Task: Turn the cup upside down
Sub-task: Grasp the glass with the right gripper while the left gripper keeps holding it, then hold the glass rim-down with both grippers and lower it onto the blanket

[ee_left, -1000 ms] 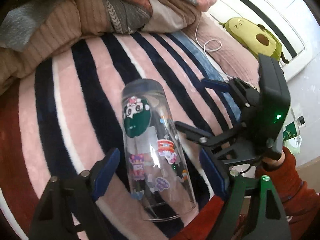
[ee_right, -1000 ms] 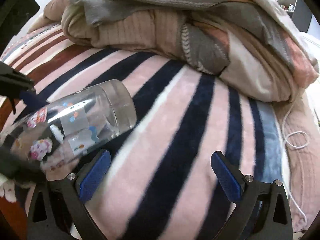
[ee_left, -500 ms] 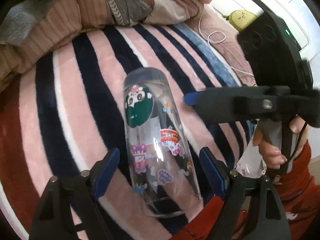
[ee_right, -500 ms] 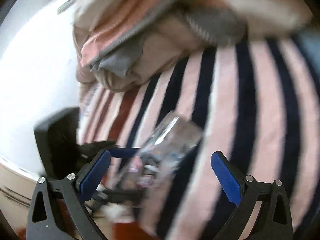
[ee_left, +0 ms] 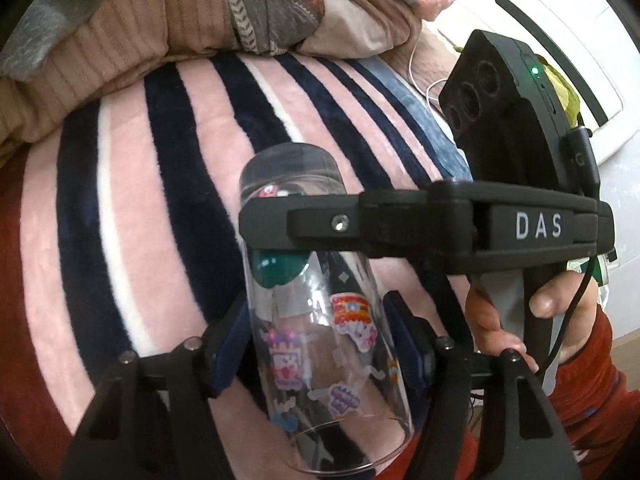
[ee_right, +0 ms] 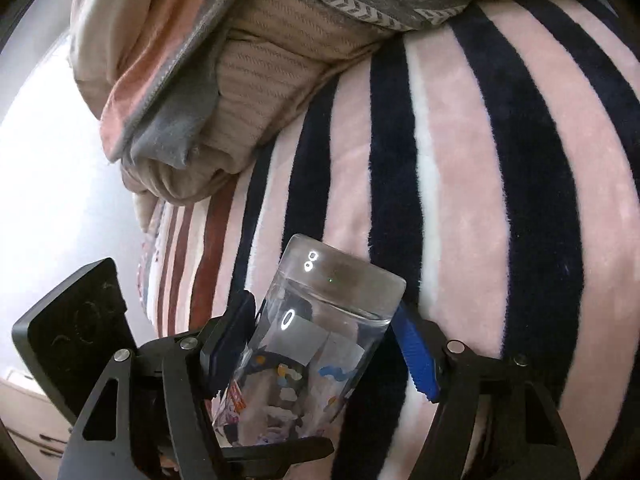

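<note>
A clear glass cup (ee_left: pixel 316 320) with cartoon stickers is held over the pink and navy striped blanket (ee_left: pixel 168 184), its base pointing away and its open rim toward the left wrist camera. My left gripper (ee_left: pixel 320 344) is shut on the cup's lower body, blue pads on both sides. My right gripper (ee_right: pixel 326 340) has closed around the same cup (ee_right: pixel 316 336) near its base; its blue pads touch or nearly touch the glass. In the left wrist view the right gripper's finger (ee_left: pixel 344 224) crosses in front of the cup.
A heap of folded blankets and clothes (ee_left: pixel 180 12) lies at the back of the bed. A white cable (ee_left: pixel 424 76) and a green plush toy (ee_left: pixel 560 84) lie at the right. A white wall (ee_right: pixel 52 184) is at the left.
The left gripper closed on the cup. The right gripper swung around, came in over the cup's base end and closed its jaws around it.
</note>
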Motion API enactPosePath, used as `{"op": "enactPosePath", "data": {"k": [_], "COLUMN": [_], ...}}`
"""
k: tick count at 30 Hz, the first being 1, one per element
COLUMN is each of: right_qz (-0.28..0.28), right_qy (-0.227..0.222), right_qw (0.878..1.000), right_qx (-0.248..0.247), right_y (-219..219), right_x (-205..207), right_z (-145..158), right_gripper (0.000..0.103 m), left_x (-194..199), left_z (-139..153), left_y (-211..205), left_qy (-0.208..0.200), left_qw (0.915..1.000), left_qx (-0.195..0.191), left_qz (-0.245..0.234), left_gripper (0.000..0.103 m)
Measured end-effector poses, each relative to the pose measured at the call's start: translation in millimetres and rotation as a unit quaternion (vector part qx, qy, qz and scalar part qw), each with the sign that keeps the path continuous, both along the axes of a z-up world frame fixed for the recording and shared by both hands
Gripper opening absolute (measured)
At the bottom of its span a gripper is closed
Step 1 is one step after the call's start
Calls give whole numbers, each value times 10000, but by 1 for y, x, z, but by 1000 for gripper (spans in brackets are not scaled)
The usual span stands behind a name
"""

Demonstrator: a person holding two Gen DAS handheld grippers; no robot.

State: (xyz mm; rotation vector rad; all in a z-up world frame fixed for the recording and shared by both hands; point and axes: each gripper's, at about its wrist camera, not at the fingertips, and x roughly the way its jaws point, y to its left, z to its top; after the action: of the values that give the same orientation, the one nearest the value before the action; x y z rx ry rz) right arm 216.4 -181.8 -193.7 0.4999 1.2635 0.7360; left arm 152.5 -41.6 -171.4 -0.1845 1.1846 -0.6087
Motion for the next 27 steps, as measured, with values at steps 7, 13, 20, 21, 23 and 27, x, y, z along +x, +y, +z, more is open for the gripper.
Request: {"op": "enactPosePath", "data": {"k": [7,13,20,21,23,27], "right_qz": [64,302,663,705,825,1084], "right_qy": [-1474,-3065,-3607,-3636,-3679,-3791], "right_qw": [9867,9442,9224,9206,9174,9092], "right_qx": [-687,-1164,-1211,-1238,-1270,-1338], "right_y": [10,11,-8,-9,-11,-12], "right_x": [-17,-56,-101,-107,-119,-146], "right_z": [48,93,102,104,108,114], "right_gripper": [65,61,59,59,58,55], "left_x": [0,-14,-46,-53,-62,-77], "left_z": [23,42,52,52,50,48], "left_y": [-5,-6,-19,-19,-22,-24], "left_qy": [-635,-1387,-1953,-1972,-2003,-2094], "left_qw": [9978,9886,9785,9780,9773,9755], "left_qx": [-171,-573,-393,-369,-303,-206], "left_qz": [8,-105,-526,-567,-622,-644], "left_gripper": [61,57,57,57,59,61]}}
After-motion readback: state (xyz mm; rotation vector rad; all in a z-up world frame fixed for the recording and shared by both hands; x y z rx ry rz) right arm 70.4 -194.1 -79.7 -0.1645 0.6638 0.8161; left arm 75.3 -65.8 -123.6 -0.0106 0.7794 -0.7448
